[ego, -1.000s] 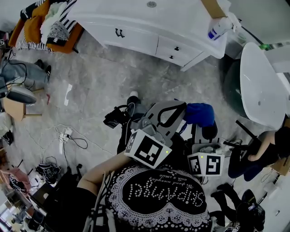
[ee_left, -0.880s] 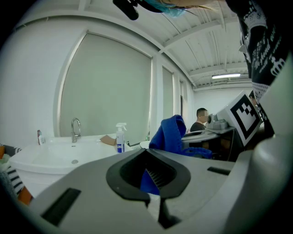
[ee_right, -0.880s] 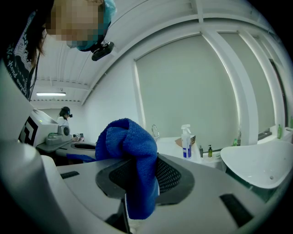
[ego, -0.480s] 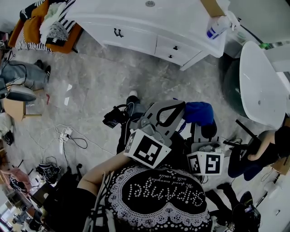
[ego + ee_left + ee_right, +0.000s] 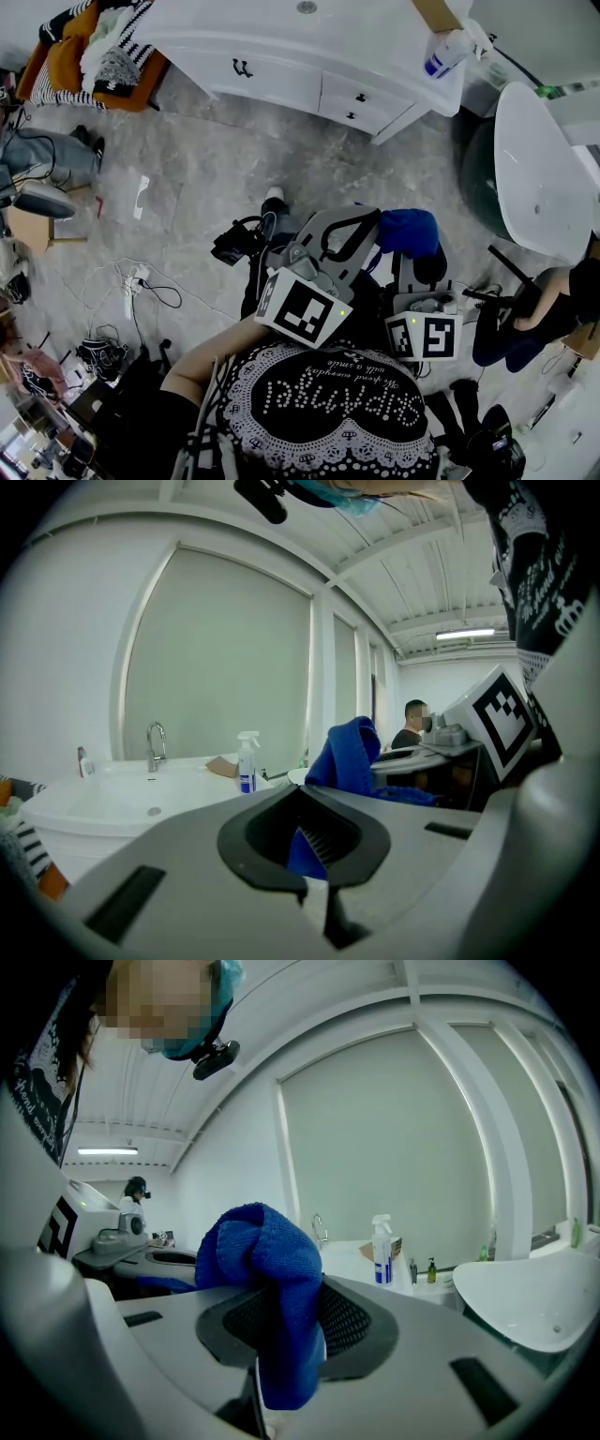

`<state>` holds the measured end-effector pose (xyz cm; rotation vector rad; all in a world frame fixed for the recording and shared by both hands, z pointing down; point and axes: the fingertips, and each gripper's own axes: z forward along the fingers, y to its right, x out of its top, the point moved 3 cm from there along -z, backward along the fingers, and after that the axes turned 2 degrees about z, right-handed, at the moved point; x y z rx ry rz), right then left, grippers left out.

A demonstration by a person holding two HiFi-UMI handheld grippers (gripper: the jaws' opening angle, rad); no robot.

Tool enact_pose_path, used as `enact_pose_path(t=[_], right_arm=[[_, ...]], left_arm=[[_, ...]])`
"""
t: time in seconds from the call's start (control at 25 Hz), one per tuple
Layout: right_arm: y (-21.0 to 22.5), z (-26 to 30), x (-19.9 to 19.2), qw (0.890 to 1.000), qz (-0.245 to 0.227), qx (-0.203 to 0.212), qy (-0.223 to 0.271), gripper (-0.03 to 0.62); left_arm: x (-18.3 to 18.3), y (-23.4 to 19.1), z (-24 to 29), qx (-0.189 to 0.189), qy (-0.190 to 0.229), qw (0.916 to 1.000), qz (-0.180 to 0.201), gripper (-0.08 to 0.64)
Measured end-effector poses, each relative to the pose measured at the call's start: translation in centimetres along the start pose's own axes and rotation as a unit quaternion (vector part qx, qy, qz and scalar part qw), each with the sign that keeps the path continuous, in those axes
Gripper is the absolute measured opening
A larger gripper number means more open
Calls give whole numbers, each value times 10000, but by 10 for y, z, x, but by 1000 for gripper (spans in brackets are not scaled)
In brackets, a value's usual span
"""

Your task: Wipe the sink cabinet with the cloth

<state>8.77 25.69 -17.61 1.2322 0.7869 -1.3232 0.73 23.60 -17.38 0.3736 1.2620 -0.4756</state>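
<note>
Grey marbled floor (image 5: 206, 178) fills most of the head view, seen from steeply above. Along the top edge stands the white sink cabinet (image 5: 281, 80), with dark handles on its door and drawers. A spray bottle (image 5: 441, 56) with a blue label stands at its right end, next to a cardboard box (image 5: 439, 14). A white tub (image 5: 534, 178) sits at the right, and a pile of orange and striped laundry (image 5: 103, 47) lies at the top left. Loose cables (image 5: 141, 281) trail across the floor at the left.

At the bottom is the person's black patterned top (image 5: 328, 403), with both grippers held just in front of it, well apart from the cabinet. The right gripper (image 5: 412, 258) has its jaws clamped on a blue cloth (image 5: 410, 232). In the right gripper view the cloth bunches up above the jaws and a fold hangs down between them.

The left gripper (image 5: 366, 223) sits just beside it, tips near the cloth. In its own view the jaws are drawn together with nothing gripped (the blue seen through their opening is the cloth on the other gripper, further off). That same view shows a tap (image 5: 155, 742) on the cabinet top and another person (image 5: 412, 726) in the background.
</note>
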Motion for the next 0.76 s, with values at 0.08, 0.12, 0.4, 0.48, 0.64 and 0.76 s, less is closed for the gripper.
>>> enact_pose_path(t=[0.08, 0.12, 0.4, 0.48, 0.64, 0.76], right_arm=[[0, -1, 0, 10000, -7, -6, 5, 115], [0, -1, 0, 10000, -10, -4, 9, 115], [-2, -2, 0, 10000, -46, 32, -24, 115], [-3, -3, 0, 10000, -54, 58, -5, 115], [-4, -4, -1, 9999, -63, 102, 1, 115], [-5, -4, -3, 9999, -71, 124, -14, 115]], left_arm=[[0, 1, 0, -6, 7, 10000, 3, 0], [0, 1, -1, -7, 10, 10000, 4, 0], [1, 1, -4, 27, 22, 10000, 11, 0], [1, 2, -5, 49, 29, 10000, 18, 0], [-1, 3, -7, 79, 30, 10000, 18, 0], [-2, 3, -8, 110, 31, 9999, 6, 0]])
